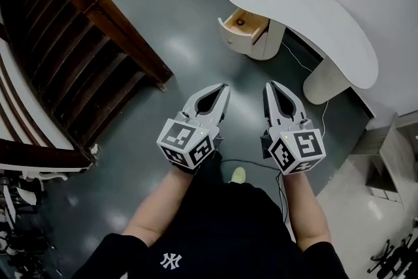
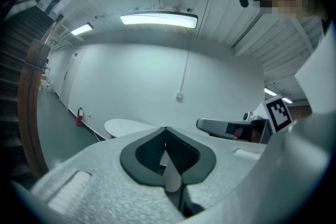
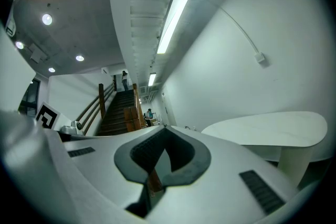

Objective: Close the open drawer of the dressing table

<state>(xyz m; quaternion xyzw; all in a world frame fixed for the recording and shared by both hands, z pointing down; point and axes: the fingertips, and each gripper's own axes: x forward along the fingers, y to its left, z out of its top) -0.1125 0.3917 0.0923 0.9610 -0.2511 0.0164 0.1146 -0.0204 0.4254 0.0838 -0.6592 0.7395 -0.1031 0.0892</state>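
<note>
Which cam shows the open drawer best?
Head view: the drawer stands pulled out of the dressing table, interior visible. Both gripper views show only the white tabletop, no drawer.

Left gripper (image 1: 225,87), right gripper (image 1: 269,86) pointing toward dressing table (image 1: 313,19), jaws meeting; drawer (image 1: 246,25) standing open, well apart.

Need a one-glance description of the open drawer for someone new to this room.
Find the white curved dressing table by the wall, upper right in the head view. Under its left end, a rounded white cabinet has the drawer pulled out. Only it shows a wood-coloured inside, holding a small red item.
</note>
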